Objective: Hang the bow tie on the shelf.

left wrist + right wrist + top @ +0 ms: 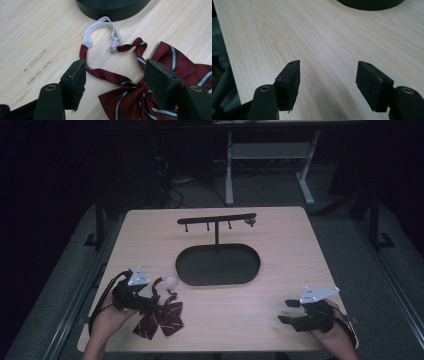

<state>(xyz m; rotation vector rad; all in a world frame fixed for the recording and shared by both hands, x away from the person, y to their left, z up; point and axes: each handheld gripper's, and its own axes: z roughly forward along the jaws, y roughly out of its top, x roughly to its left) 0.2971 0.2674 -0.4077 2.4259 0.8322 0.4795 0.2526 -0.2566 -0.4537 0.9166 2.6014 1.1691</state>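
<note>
A dark red bow tie with white stripes (160, 320) lies on the wooden table near its front left. Its strap ends in a white elastic loop (169, 281) curled toward the black stand. My left gripper (150, 302) hangs open just above the bow tie (175, 67); the red strap and the knot lie between its jaws, and the white loop (101, 25) lies beyond them. My right gripper (287, 312) is open at the front right, over bare wood, with nothing between its jaws (327, 80).
A black stand with an oval tray base (218, 265) and a T-bar with small hooks (216, 220) stands mid-table. A small pale object (252, 222) hangs at the bar's right end. The table's front edge is close to both hands.
</note>
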